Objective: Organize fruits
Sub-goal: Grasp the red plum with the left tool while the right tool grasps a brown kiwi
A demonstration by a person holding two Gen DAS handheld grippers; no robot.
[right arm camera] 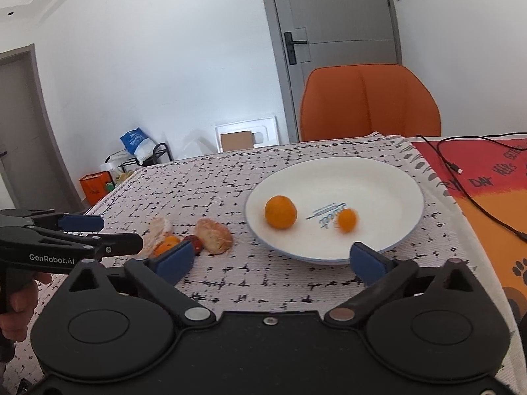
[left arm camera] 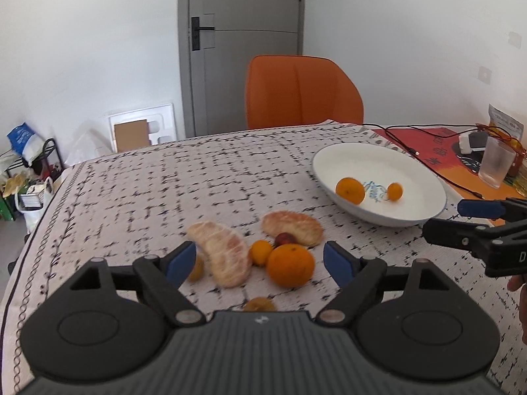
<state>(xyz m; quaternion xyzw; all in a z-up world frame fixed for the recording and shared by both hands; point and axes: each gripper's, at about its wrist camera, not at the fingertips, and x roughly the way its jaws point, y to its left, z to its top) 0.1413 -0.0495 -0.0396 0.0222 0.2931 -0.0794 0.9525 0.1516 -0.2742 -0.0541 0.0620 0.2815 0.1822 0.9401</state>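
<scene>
2 oranges (right arm camera: 281,212) in plate (right arm camera: 388,177) (white); both hand-held grippers (left arm camera: 260,260) (right arm camera: 270,260) gape empty.

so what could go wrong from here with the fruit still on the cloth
1. The left gripper is open over a tight cluster: the big orange sits against a small orange fruit and a pomelo segment, so closing may nudge neighbours.
2. Round fruit could roll off the table if bumped.
3. The two oranges in the white plate look motion-blurred, possibly rolling; another drop could knock them around.
</scene>
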